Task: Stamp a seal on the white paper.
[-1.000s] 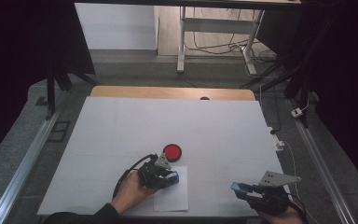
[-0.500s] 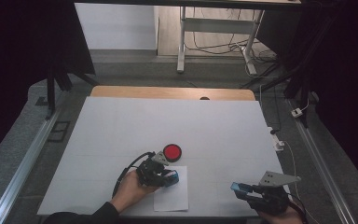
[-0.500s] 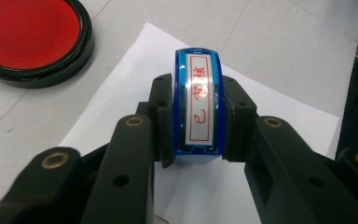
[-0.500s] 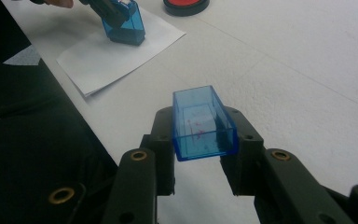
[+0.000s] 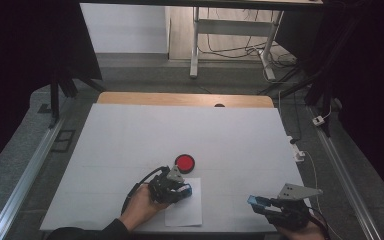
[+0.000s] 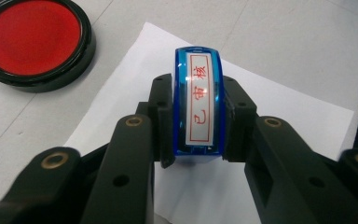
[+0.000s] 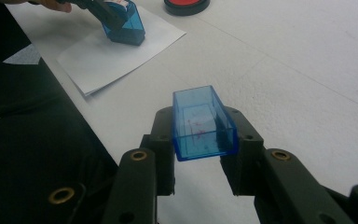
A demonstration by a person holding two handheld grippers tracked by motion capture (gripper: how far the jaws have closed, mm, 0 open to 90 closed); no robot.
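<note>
— Two grippers in the high view?
— Yes, both near the front edge of the white table (image 5: 130, 135). Left gripper (image 5: 180, 189) over a sheet of white paper (image 5: 185, 212), pinching a blue stamp (image 5: 186, 190). Round red ink pad (image 5: 184, 161) just beyond the paper, close to its far edge. Right gripper (image 5: 260, 204) well apart to the right, holding a small blue cap (image 5: 254, 201) clear of the paper.

— And in the left gripper view?
— Black jaws pressed onto both sides of the blue stamp (image 6: 198, 102). White label with red characters in a red frame facing the camera. Paper (image 6: 279, 116) underneath; contact between stamp and paper not possible to tell here. Red ink pad (image 6: 35, 39) at upper left, in a black rim, lying on the table beside the paper's corner.

— The right gripper view?
— Jaws closed on a clear blue cap (image 7: 203, 123), an open box shape, open side up, some red marks inside. Held above the bare table (image 7: 307, 70). Farther off at upper left, the stamp (image 7: 123, 25) tilted, lower edge down on the paper (image 7: 116, 51), gripped by the left gripper (image 7: 109, 14). Part of the ink pad (image 7: 186, 5) at the top edge. Dark sleeve (image 7: 23, 140) at the left.
</note>
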